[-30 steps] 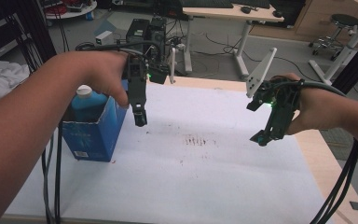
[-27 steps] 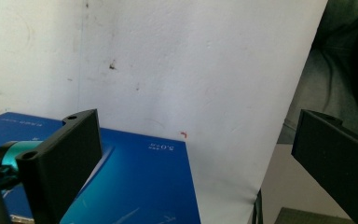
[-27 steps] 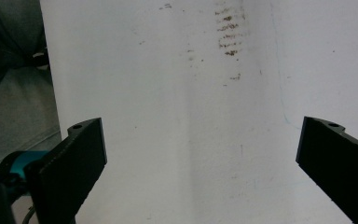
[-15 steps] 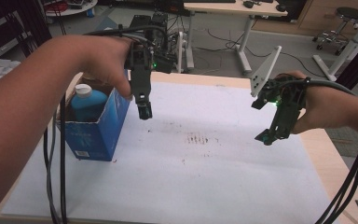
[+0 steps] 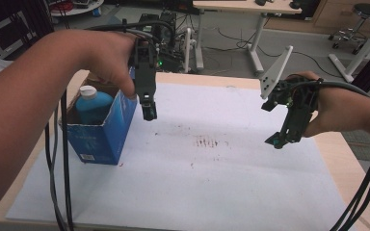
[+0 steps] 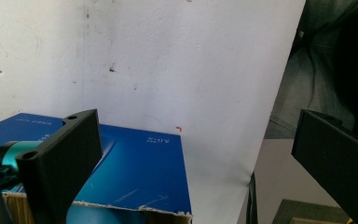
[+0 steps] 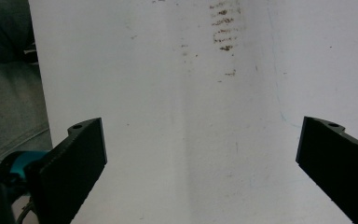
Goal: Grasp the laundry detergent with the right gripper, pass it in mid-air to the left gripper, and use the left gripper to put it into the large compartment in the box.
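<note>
Bottle half hidden in blue box, left tool beside it

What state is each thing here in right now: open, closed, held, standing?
Blue cardboard box: upright on the table, top open.
Blue bottle: standing inside the box, white cap on.
Left gripper: open, empty, beside the box's top.
Right gripper: open, empty, above the white sheet.

Grey floor, white-legged desk, stool behind.
</note>
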`<act>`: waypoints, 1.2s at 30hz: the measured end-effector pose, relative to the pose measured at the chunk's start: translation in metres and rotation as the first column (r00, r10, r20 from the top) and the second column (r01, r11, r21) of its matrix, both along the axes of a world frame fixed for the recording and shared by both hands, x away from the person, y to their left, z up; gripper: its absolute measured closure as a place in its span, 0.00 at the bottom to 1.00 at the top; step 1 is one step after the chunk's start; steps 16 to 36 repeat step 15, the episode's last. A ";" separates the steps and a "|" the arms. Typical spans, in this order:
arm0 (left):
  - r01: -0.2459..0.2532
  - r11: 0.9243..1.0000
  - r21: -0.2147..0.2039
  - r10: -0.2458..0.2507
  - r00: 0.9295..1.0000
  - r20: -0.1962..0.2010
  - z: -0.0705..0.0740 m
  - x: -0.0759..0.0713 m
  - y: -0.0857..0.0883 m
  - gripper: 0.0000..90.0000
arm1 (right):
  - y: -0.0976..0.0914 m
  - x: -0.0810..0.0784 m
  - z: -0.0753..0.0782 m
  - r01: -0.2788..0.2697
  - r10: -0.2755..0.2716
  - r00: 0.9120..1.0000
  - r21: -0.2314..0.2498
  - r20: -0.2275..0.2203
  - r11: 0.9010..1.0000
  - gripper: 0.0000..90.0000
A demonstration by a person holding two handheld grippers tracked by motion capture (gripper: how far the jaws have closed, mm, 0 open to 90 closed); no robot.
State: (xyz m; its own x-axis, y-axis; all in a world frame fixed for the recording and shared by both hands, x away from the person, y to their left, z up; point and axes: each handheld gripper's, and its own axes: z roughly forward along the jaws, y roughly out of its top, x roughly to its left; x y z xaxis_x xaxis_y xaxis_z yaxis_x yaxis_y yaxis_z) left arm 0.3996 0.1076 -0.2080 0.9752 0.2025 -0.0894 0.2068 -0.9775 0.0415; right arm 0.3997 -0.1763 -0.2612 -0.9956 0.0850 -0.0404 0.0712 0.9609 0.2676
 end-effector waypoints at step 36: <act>0.003 1.000 -0.003 -0.003 1.000 0.005 0.000 0.000 0.000 0.02 | 0.004 0.000 -0.002 -0.007 0.007 1.000 -0.004 -0.002 1.000 0.01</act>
